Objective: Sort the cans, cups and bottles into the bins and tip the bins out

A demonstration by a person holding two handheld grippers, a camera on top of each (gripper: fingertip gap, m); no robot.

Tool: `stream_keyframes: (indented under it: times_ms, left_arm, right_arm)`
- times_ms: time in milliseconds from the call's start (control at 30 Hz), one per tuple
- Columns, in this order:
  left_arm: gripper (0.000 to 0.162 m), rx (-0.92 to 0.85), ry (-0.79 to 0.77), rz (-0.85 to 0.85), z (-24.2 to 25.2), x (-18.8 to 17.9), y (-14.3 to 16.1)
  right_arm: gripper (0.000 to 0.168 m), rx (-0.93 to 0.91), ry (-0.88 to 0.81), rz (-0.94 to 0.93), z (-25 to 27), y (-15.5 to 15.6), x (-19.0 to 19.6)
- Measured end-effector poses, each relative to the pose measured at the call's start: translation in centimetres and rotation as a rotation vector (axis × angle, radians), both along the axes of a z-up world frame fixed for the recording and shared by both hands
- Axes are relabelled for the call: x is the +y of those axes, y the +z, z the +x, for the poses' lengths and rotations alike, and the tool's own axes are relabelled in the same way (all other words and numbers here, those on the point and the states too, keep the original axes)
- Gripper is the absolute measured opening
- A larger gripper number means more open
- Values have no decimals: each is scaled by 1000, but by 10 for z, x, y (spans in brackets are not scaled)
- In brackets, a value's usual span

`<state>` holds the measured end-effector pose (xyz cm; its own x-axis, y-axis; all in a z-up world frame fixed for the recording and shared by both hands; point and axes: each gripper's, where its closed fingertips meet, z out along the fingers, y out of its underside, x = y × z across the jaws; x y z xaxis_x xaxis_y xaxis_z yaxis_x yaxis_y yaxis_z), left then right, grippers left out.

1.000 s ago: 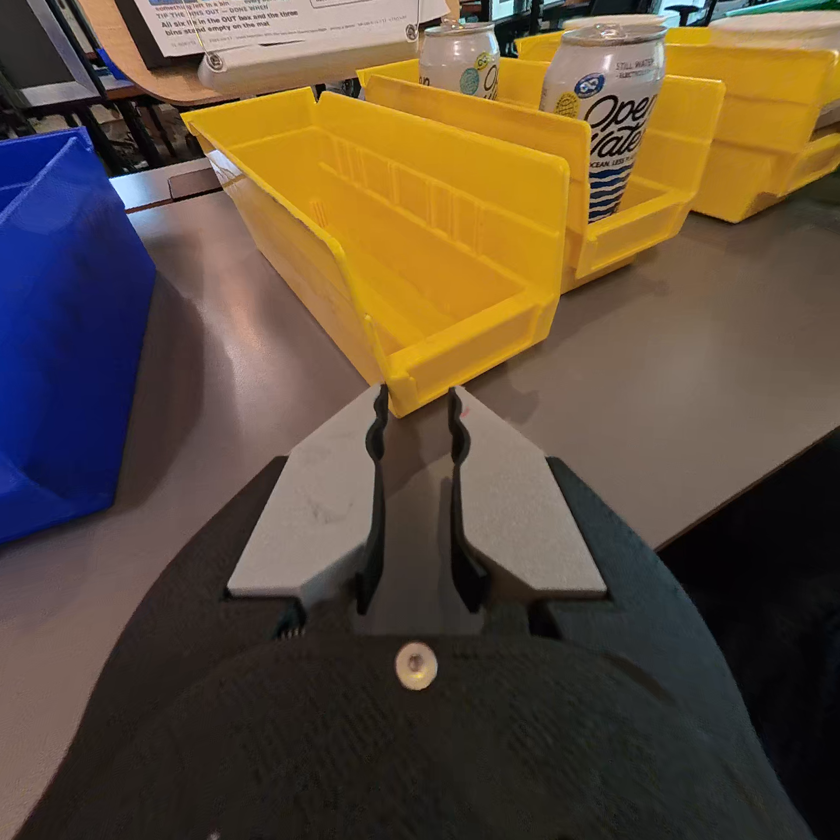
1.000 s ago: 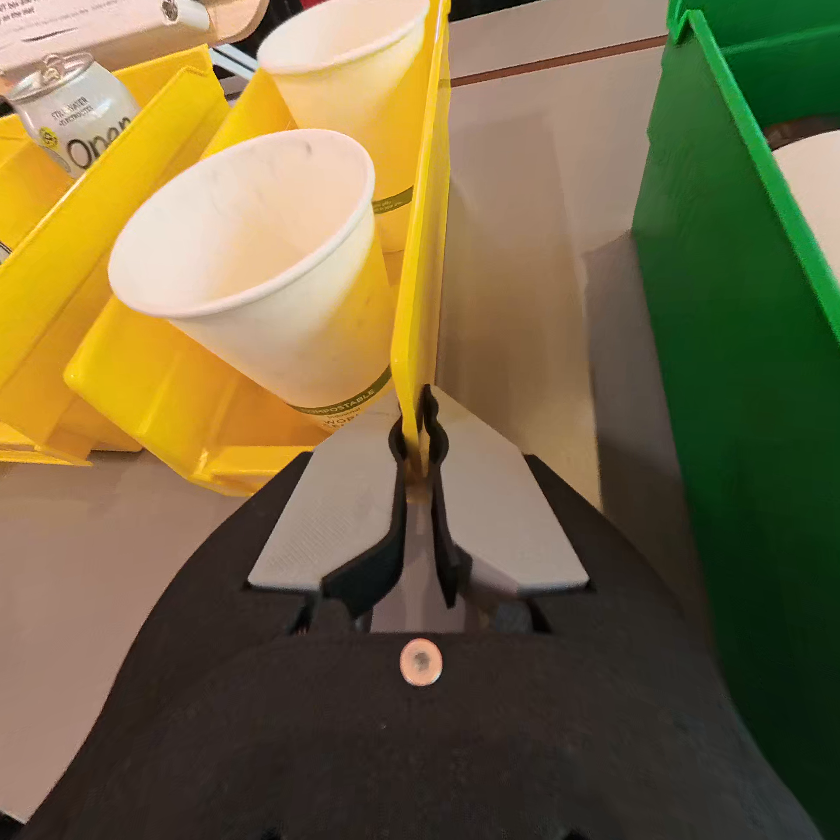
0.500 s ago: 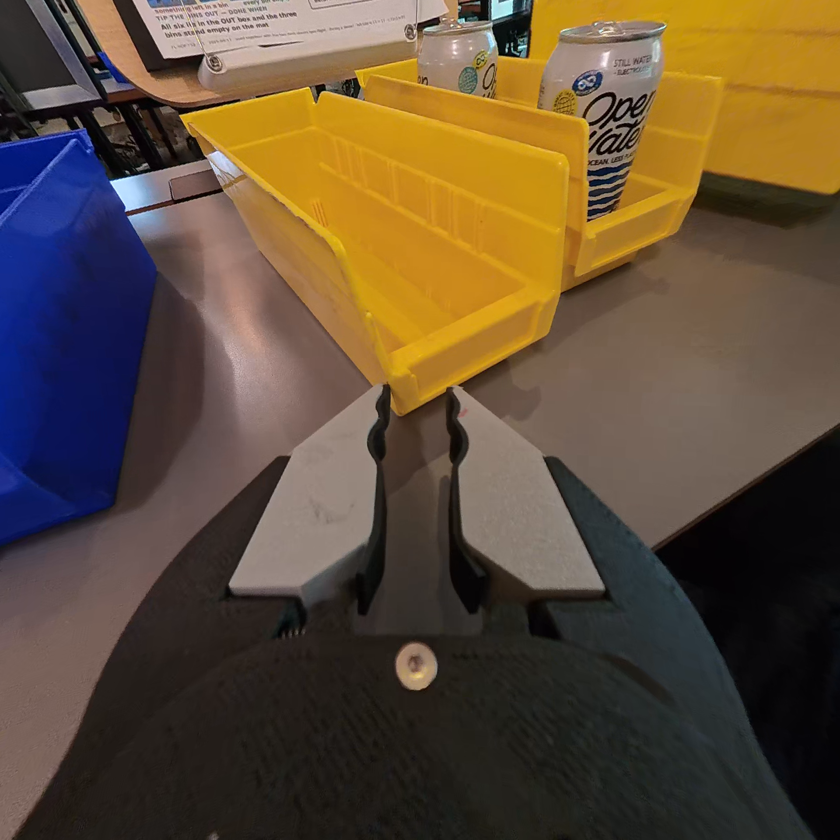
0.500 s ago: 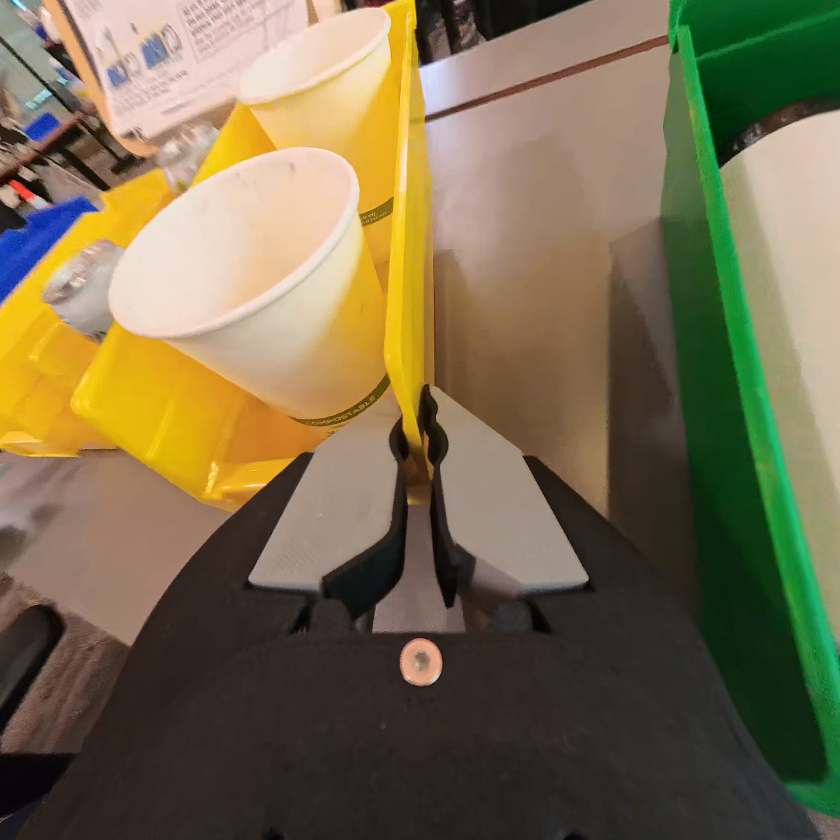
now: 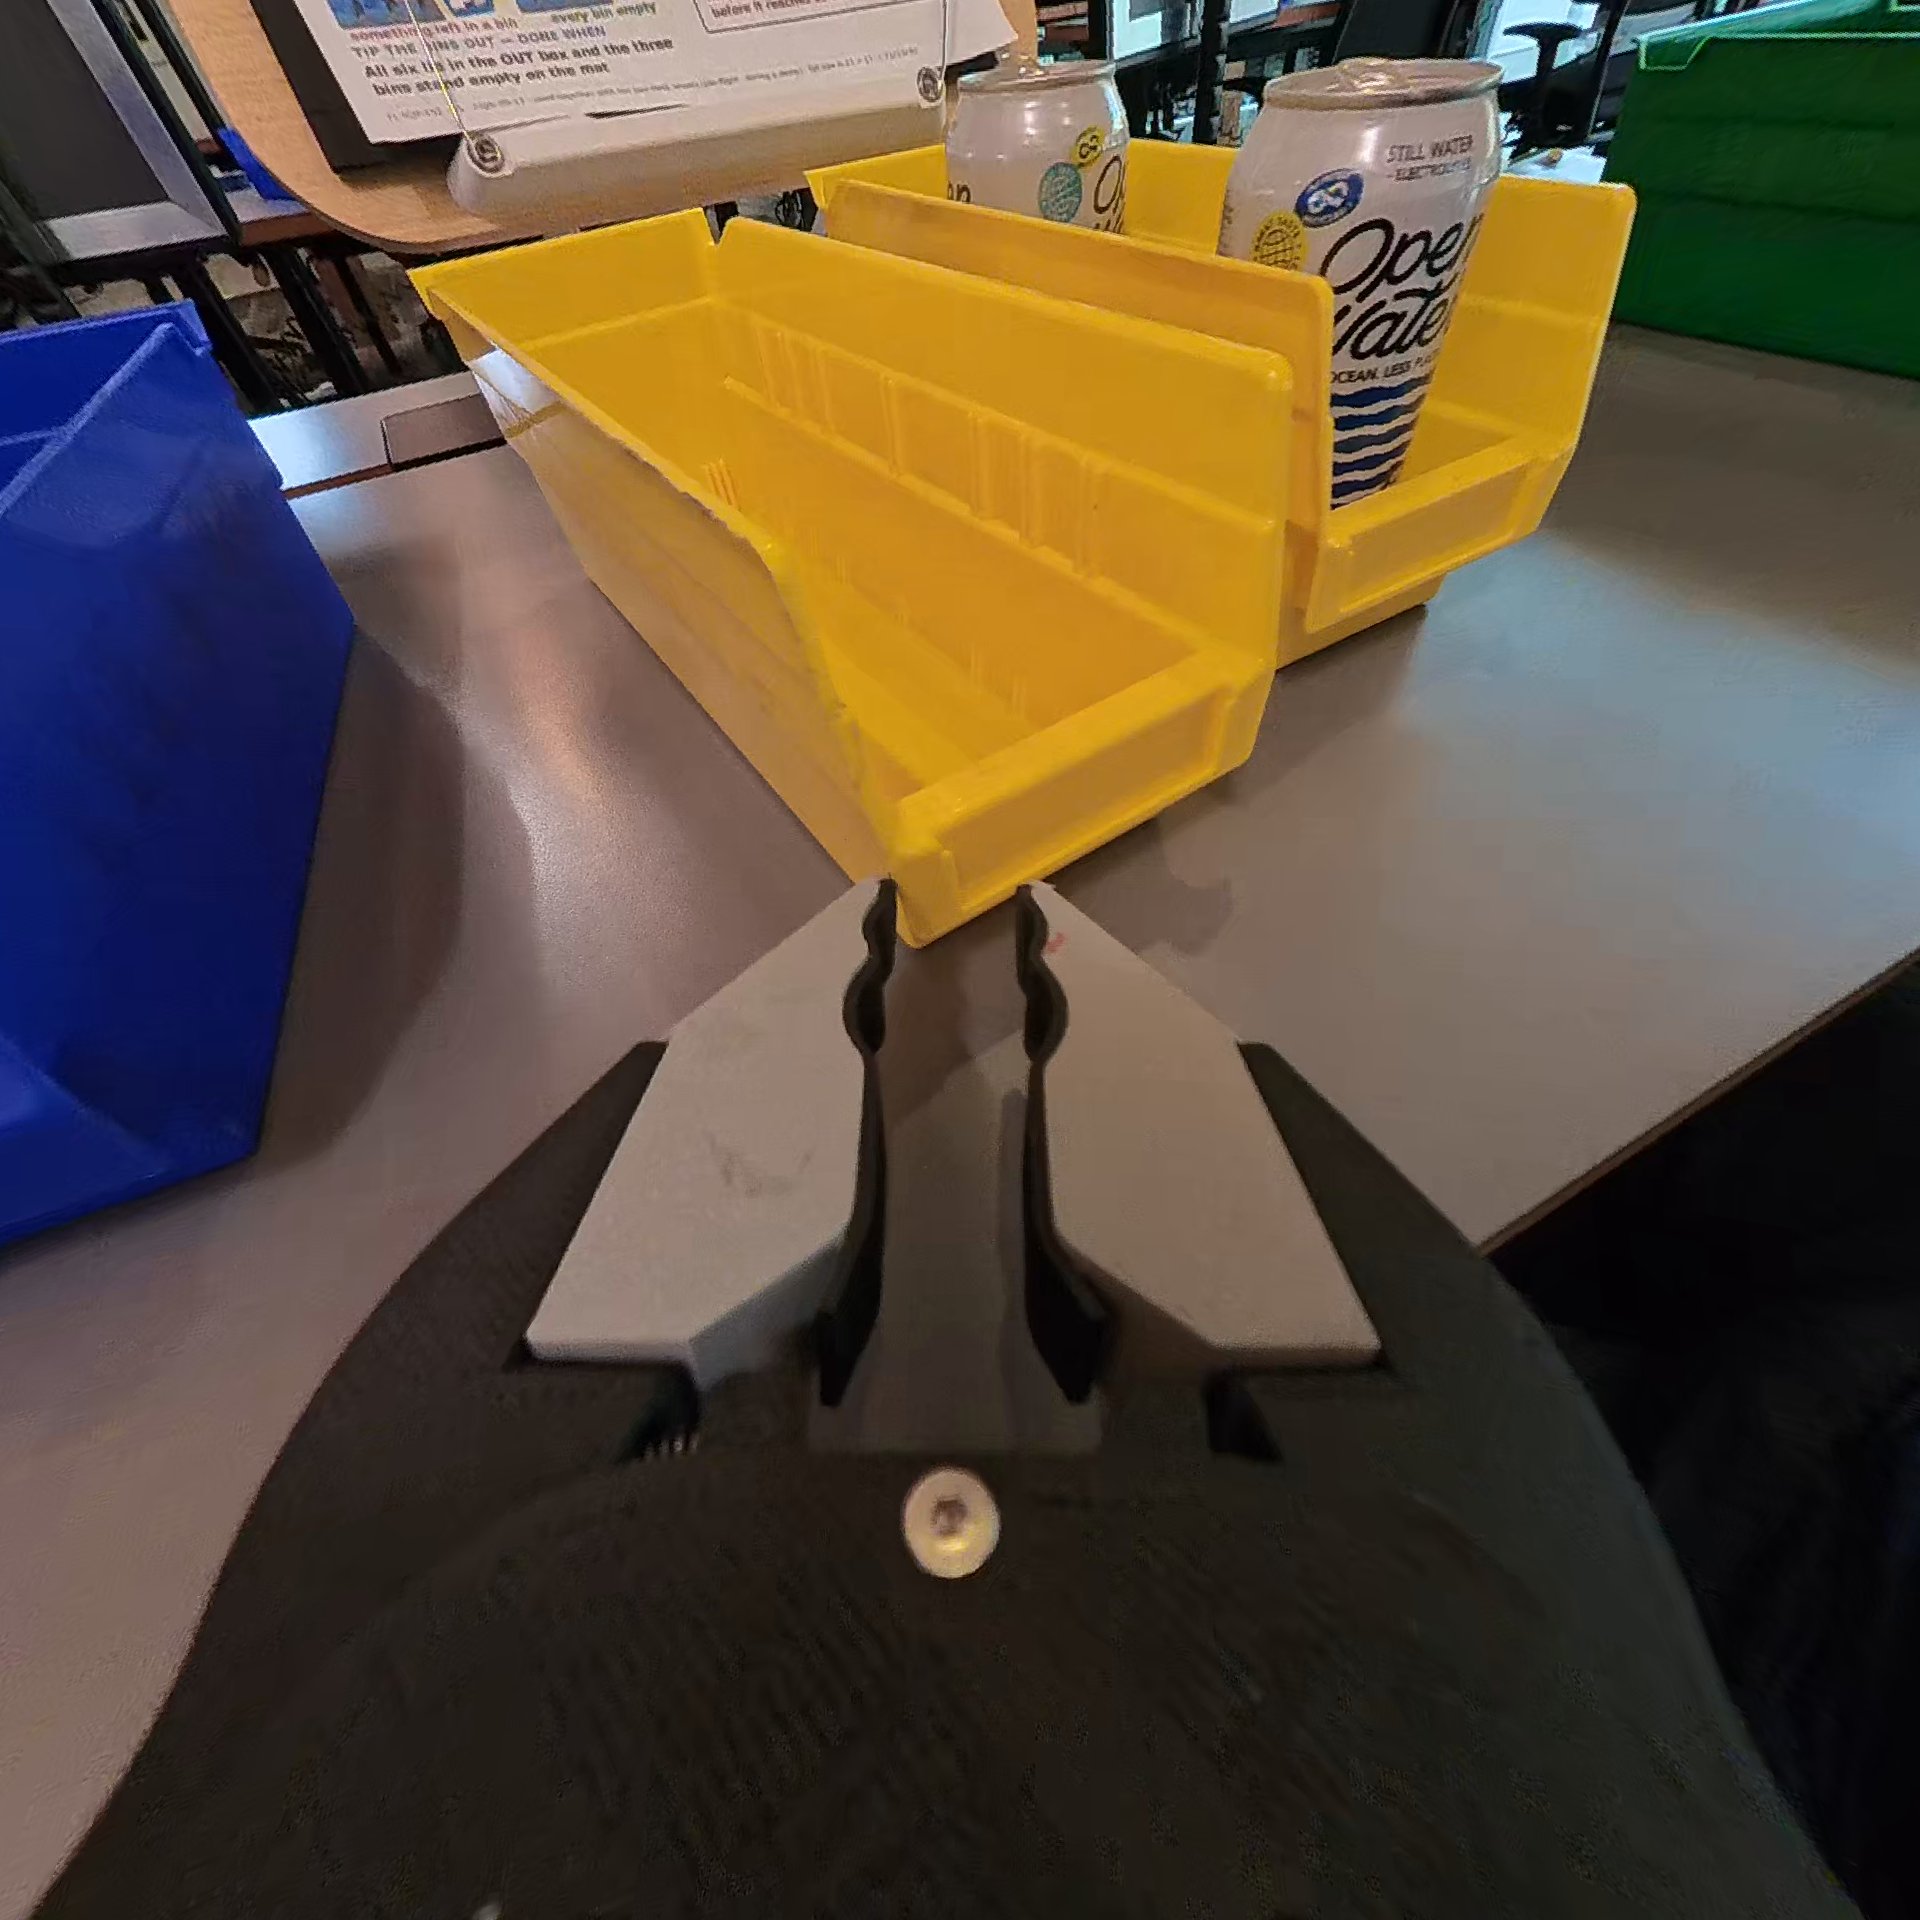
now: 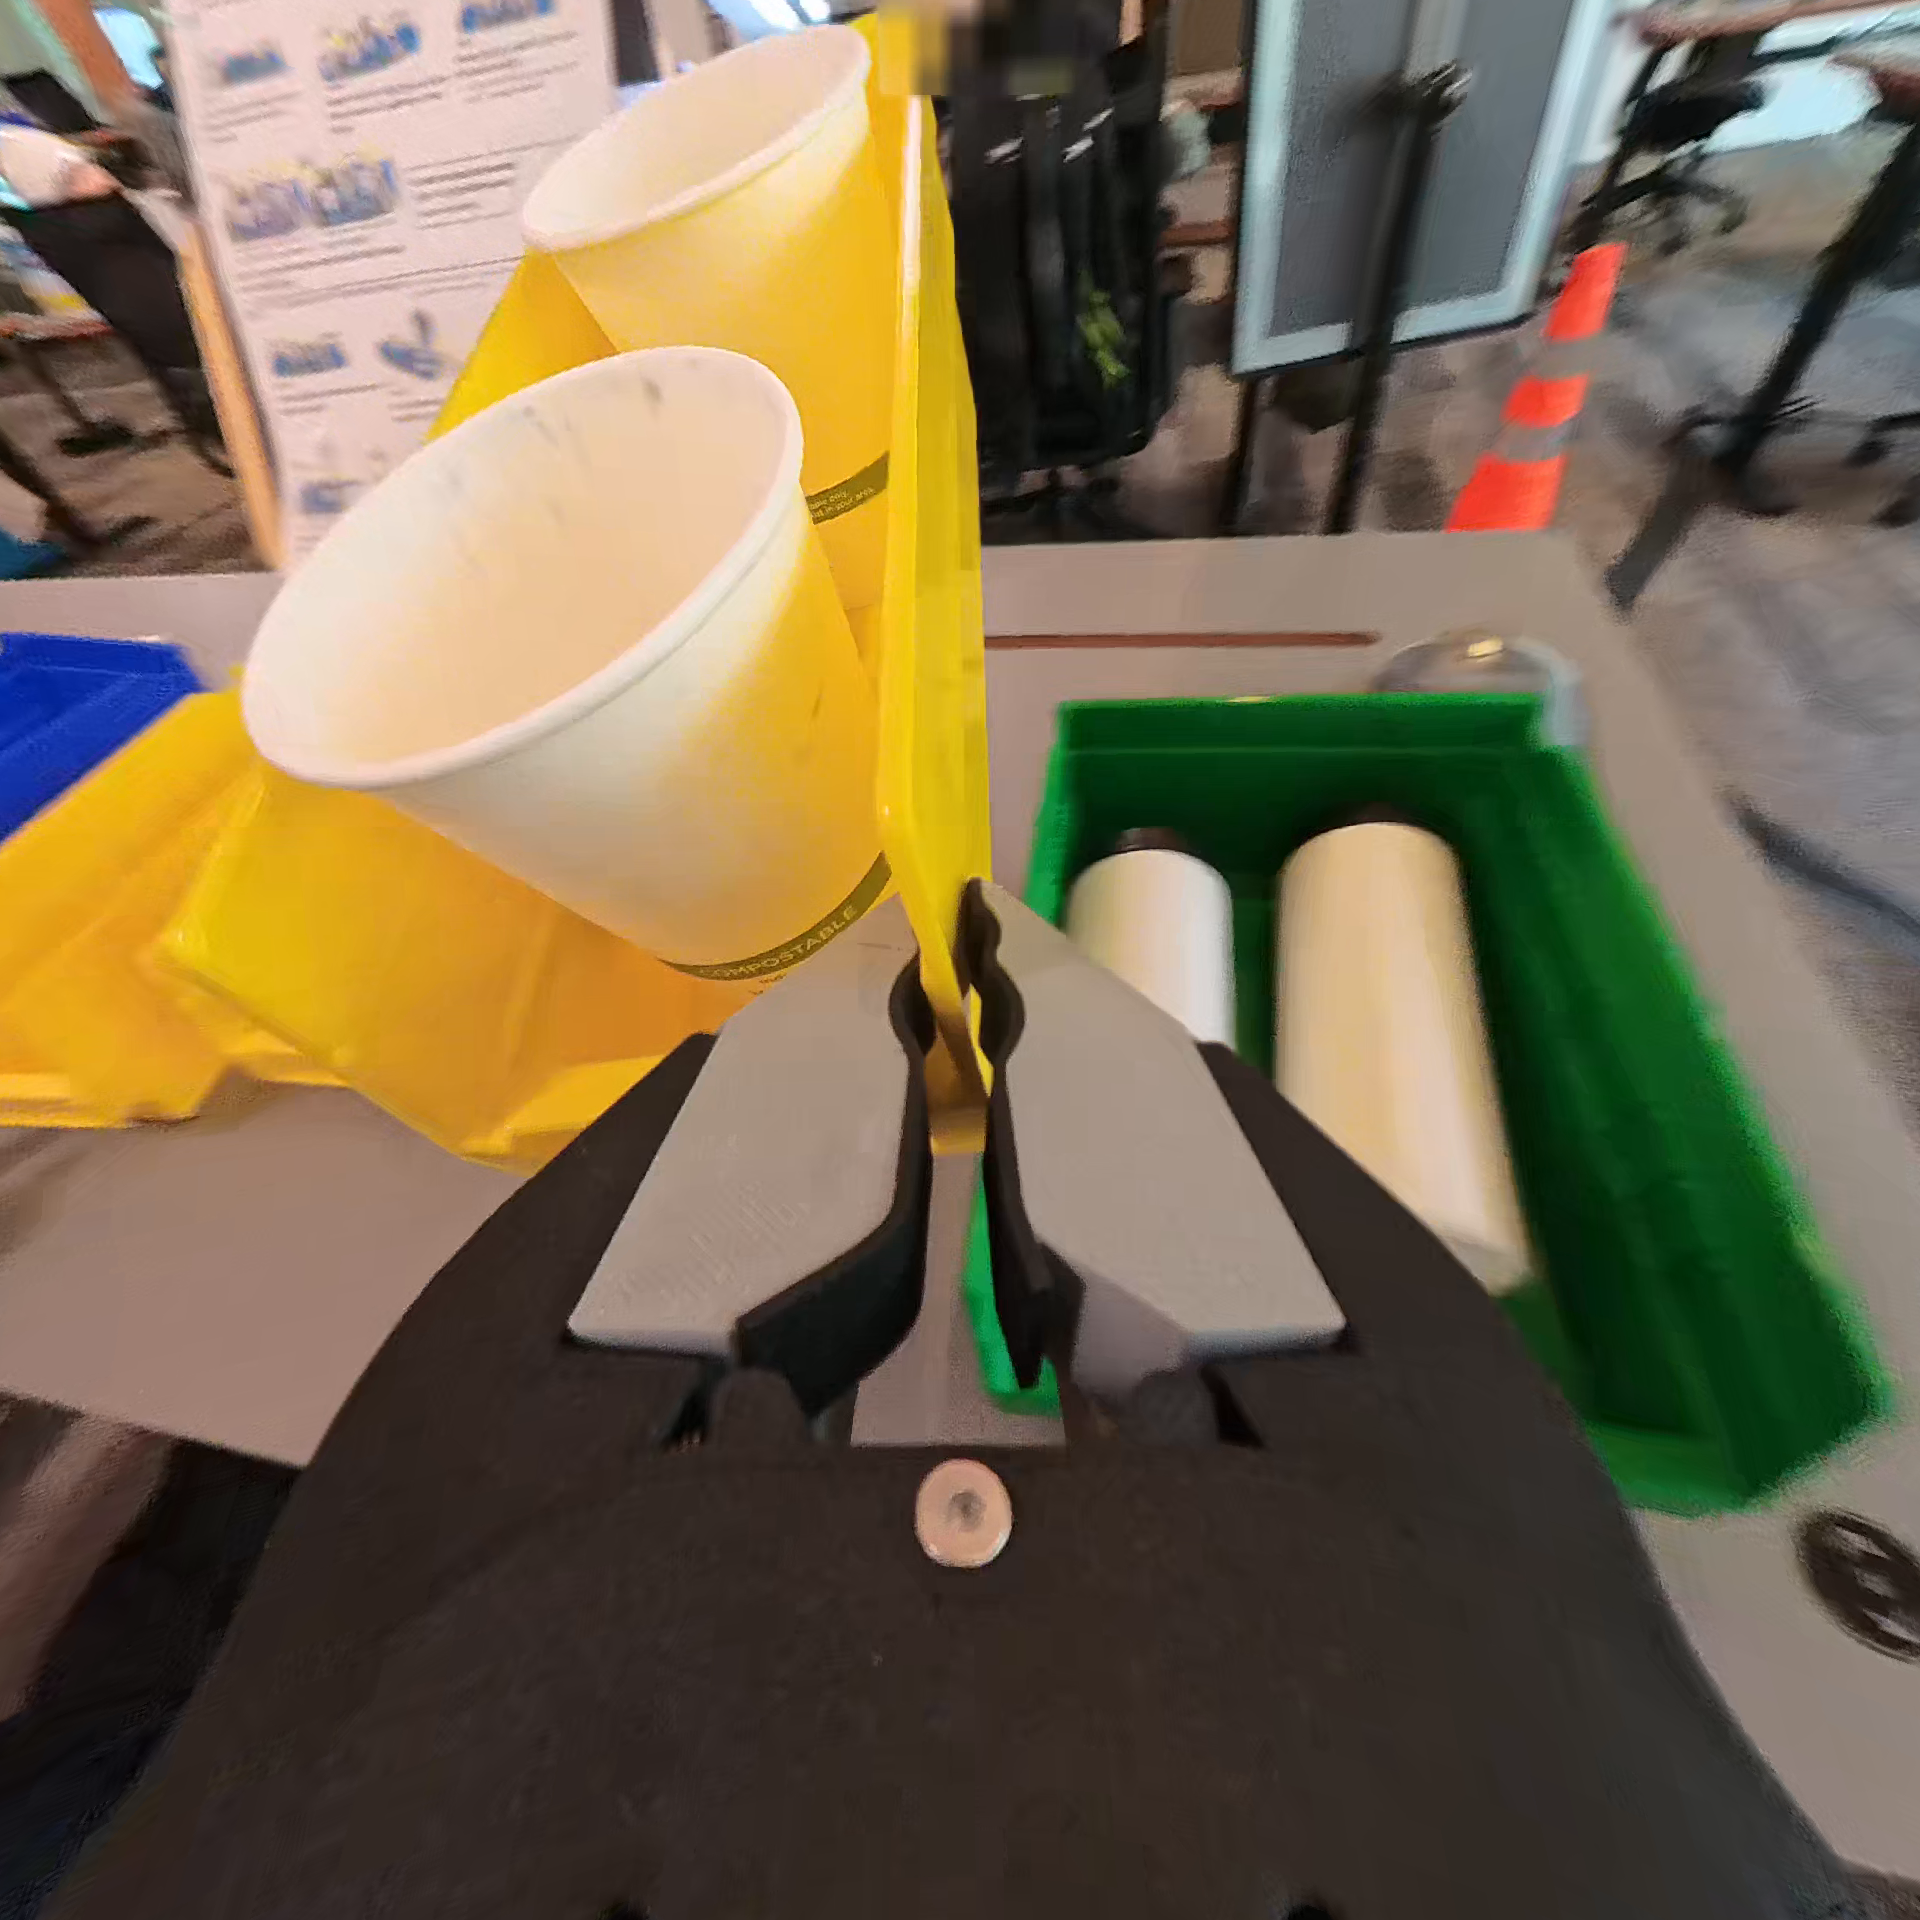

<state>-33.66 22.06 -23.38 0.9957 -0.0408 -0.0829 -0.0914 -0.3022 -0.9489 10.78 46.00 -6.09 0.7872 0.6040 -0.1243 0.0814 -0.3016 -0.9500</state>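
Note:
My right gripper [image 6: 961, 935] is shut on the side wall of a yellow bin [image 6: 930, 644] and holds it lifted above the table. Two paper cups [image 6: 582, 665] [image 6: 727, 239] lean inside that bin. A green bin [image 6: 1662, 1091] with two white bottles [image 6: 1382, 1018] lying in it sits below and to the right. My left gripper [image 5: 951, 914] is open and empty, its tips just short of the near corner of an empty yellow bin [image 5: 914, 540]. A second yellow bin [image 5: 1475, 499] behind it holds two cans [image 5: 1371, 260] [image 5: 1039, 135] standing upright.
A blue bin [image 5: 135, 748] stands at the left of the grey table [image 5: 1507, 831]. The green bin also shows at the far right in the left wrist view [image 5: 1766, 208]. A printed sign [image 5: 623, 62] stands at the back. The table's front edge runs at the right.
My right gripper has lifted the yellow bin with the cups up off the table and toward the green bin, whose inside now shows from above. The left gripper has stayed put.

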Motion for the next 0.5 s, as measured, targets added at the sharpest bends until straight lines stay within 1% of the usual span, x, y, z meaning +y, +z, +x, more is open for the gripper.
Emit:
stream_keyframes:
  times_ms: [100,167,333,500]
  left_arm:
    - [20,1,2,0,0,0,0]
    - [20,1,3,-1,0,0,0]
    - [19,7,6,-1,0,0,0]
    - [18,8,10,-2,-1,1,0]
  right_arm:
    - [1,-104,-113,79,39,9,13]
    - [1,-200,-189,121,61,8,22]
    - [1,-432,-321,178,99,-10,43]
    - [2,-612,-369,207,116,-31,60]
